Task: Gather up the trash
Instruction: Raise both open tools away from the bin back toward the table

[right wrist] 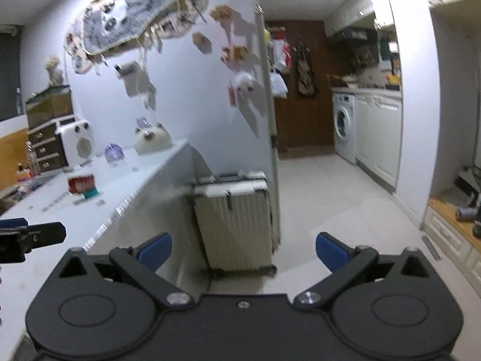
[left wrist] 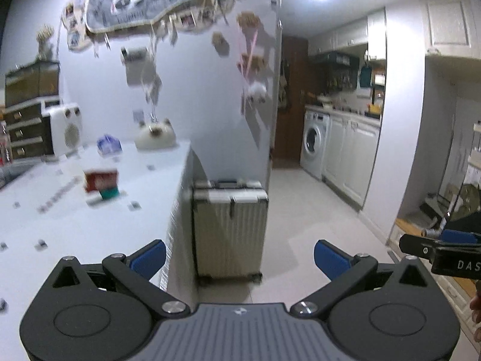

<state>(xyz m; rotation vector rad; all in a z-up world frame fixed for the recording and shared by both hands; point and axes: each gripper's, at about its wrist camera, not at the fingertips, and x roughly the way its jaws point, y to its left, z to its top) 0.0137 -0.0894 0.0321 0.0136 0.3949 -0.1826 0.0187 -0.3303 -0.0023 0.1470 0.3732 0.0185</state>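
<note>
A long white bench (left wrist: 90,222) runs along the wall, its surface dotted with small scraps too blurred to name. The likeliest trash on it is a red box (left wrist: 100,180) lying about the middle of the bench, with a small teal object (left wrist: 109,194) touching its near right corner; both are smeared by motion. Beyond the red box, toward the wall, sit a blue-white packet (left wrist: 108,144), a cream cat-shaped ornament (left wrist: 155,136) and a white speaker-like unit (left wrist: 64,129), with dark drawers (left wrist: 24,134) at the far end. The wall above carries a large fabric hanging (left wrist: 141,3) ringed with clipped photos and cards.

Off the bench's end, right of the red box and down on the pale tiled floor, stands a ribbed cream suitcase (left wrist: 230,228). Past it a corridor leads to a kitchen run with a front-loading washing machine (left wrist: 314,143) under white cabinets.

The left tool (left wrist: 240,255) is held over the bench's near right edge, its blue-padded fingers (left wrist: 148,258) spread wide with nothing between them. The right tool (right wrist: 243,251) is just beside it, over the floor short of the suitcase, likewise wide and empty; its side shows at the edge of the left view with the letters "DAS" legible. Nothing else can be read; any print on the red box is blurred.
</note>
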